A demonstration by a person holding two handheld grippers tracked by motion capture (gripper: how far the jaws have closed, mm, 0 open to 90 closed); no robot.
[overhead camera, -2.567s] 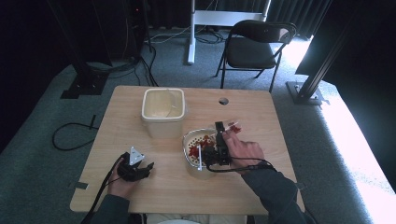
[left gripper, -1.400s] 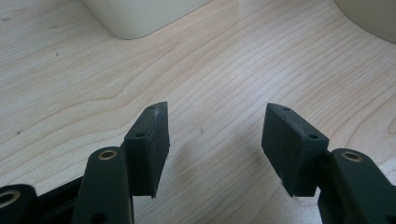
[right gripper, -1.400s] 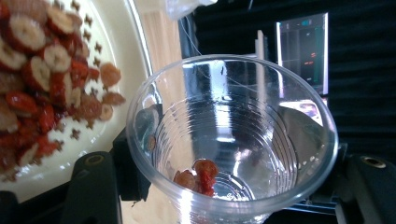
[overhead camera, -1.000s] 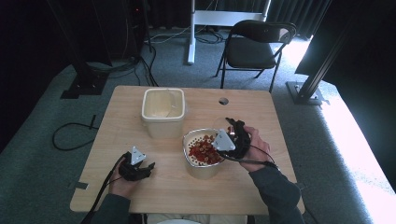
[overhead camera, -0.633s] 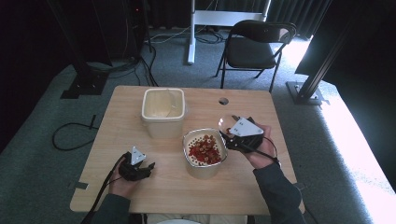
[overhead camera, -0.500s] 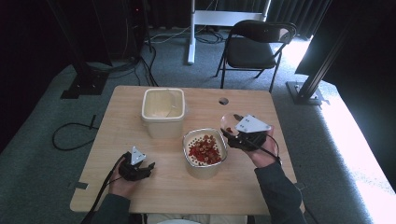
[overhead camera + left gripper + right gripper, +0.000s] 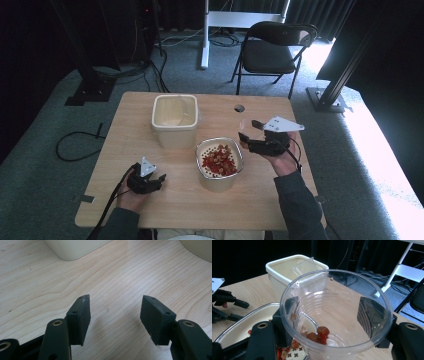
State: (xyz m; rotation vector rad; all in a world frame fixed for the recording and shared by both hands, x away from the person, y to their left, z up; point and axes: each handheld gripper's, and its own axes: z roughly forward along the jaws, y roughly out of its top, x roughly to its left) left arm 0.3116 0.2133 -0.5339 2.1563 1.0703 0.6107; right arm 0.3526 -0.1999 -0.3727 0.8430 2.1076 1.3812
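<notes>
The right gripper (image 7: 329, 322) has its two black jaws pressed against the outside of a clear plastic cup (image 7: 337, 315), one on each side of the ribbed wall, so the cup is clamped between them with its mouth tipped toward the camera and a few red pieces (image 7: 318, 335) lying in its bottom. In the high view this gripper (image 7: 250, 135) hangs above the table's right edge, just beside the round bowl of red pieces (image 7: 220, 160). The cup looks thin, light and springy; by my judgement it would buckle under a hard squeeze and slide under a weak one, so a hold on the ribbed band below the rim suits it best. The left gripper (image 7: 115, 315) has its jaws well apart with nothing between them, low over bare wood near the table's (image 7: 260, 200) front-left corner, where the high view also shows it (image 7: 157, 181). Behind the bowl, toward the far edge, stands a cream square tub (image 7: 174, 119) with another clear cup (image 7: 308, 266) leaning inside.
</notes>
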